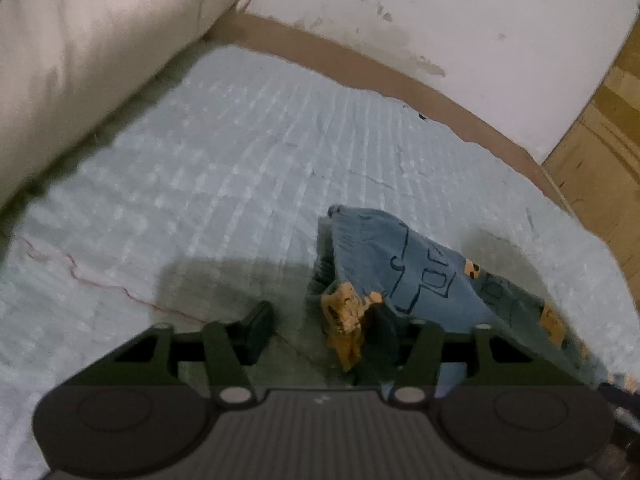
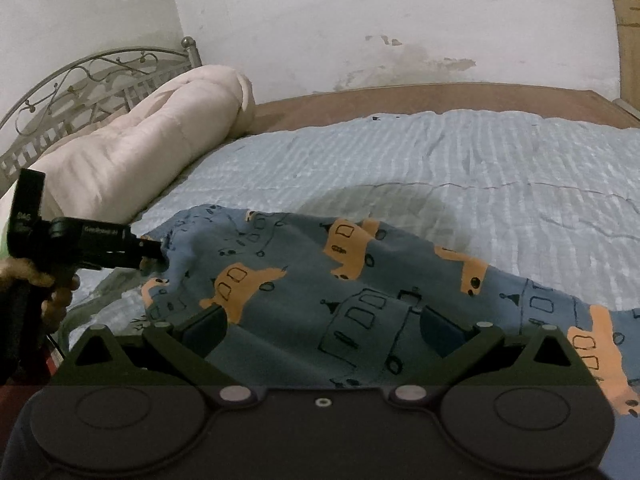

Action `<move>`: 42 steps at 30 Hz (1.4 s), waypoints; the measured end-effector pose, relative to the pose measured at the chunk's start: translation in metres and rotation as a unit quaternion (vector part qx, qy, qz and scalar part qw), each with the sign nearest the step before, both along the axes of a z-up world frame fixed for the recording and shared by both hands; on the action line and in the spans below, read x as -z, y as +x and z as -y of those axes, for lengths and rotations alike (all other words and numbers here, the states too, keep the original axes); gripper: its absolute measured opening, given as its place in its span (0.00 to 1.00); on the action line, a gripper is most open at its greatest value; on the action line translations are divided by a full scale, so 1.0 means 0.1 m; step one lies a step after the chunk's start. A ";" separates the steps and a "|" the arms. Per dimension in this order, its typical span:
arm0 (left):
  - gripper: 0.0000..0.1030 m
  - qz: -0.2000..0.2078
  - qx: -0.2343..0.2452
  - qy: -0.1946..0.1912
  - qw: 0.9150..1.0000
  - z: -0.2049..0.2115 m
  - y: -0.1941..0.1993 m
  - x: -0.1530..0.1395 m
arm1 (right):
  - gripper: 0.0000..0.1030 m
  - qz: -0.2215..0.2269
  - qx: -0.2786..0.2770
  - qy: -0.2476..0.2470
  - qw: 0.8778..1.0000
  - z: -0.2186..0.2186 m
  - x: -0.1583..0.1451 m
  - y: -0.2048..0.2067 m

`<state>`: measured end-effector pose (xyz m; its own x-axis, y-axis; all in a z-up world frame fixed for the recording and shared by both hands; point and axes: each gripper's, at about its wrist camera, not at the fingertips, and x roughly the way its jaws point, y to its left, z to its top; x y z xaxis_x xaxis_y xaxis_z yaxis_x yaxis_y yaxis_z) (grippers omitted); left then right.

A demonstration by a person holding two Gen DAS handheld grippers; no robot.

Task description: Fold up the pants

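Closest to me, my right gripper hangs wide open over the soft, light, floppy pants lying rumpled on the bed, while farther off my left gripper, part open, crowds a bunched corner, where hem edges look easiest to pinch.

Dim, soft blur, fisheye-warped edges

Home bedroom, bed with metal headboard, rolled duvet (stained wall)
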<state>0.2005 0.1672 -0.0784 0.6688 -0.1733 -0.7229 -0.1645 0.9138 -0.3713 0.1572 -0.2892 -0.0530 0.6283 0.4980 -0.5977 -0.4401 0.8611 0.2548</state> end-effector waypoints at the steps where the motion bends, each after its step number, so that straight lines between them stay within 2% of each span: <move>1: 0.18 0.002 0.004 -0.008 1.000 0.00 0.00 0.00 | 0.99 0.000 0.002 0.000 1.000 0.01 0.00 -0.01; 3: 0.15 0.013 -0.003 -0.005 1.000 0.05 -0.04 -0.04 | 0.99 0.001 0.004 -0.001 1.000 0.03 -0.01 -0.03; 7: 0.13 0.044 -0.033 0.050 0.997 0.18 -0.22 -0.25 | 0.99 0.002 0.014 -0.003 1.000 0.08 -0.03 -0.06; 11: 0.12 0.058 -0.050 0.057 0.995 0.13 -0.46 -0.45 | 0.99 0.007 0.020 -0.001 1.000 0.15 -0.05 -0.09; 14: 0.12 0.048 -0.057 0.065 0.995 0.10 -0.53 -0.47 | 0.99 0.006 0.022 0.002 1.000 0.19 -0.05 -0.11; 18: 0.15 0.005 -0.046 0.079 0.996 0.16 -0.44 -0.30 | 0.99 -0.005 0.030 -0.006 1.000 0.19 0.02 -0.13; 20: 0.24 0.004 -0.048 0.100 0.994 0.24 -0.41 -0.31 | 0.99 0.001 0.029 -0.013 0.999 0.20 0.03 -0.16; 21: 0.40 0.008 -0.056 0.115 0.992 0.28 -0.42 -0.34 | 0.99 0.006 0.029 -0.016 0.999 0.21 0.02 -0.18; 22: 0.64 0.014 -0.064 0.125 0.990 0.31 -0.44 -0.38 | 0.99 0.011 0.030 -0.020 0.999 0.21 0.02 -0.19; 24: 0.85 0.026 -0.079 0.142 0.986 0.37 -0.48 -0.48 | 0.99 0.023 0.035 -0.029 0.999 0.24 0.01 -0.22; 30: 0.99 0.047 -0.082 0.201 0.975 0.66 -0.44 -0.80 | 0.99 0.055 0.073 -0.058 0.994 0.33 -0.04 -0.24; 33: 1.00 0.065 -0.058 0.218 0.972 0.91 -0.36 -0.91 | 0.99 0.067 0.100 -0.080 0.990 0.40 -0.05 -0.22; 38: 1.00 0.089 -0.004 0.217 0.972 1.43 -0.19 -0.95 | 0.99 0.077 0.152 -0.108 0.979 0.60 -0.04 -0.20; 40: 1.00 0.099 0.021 0.205 0.974 1.66 -0.12 -0.89 | 0.99 0.083 0.164 -0.122 0.975 0.66 -0.03 -0.21; 42: 1.00 0.112 0.048 0.204 0.971 1.91 -0.04 -0.78 | 0.99 0.089 0.169 -0.138 0.972 0.72 -0.01 -0.23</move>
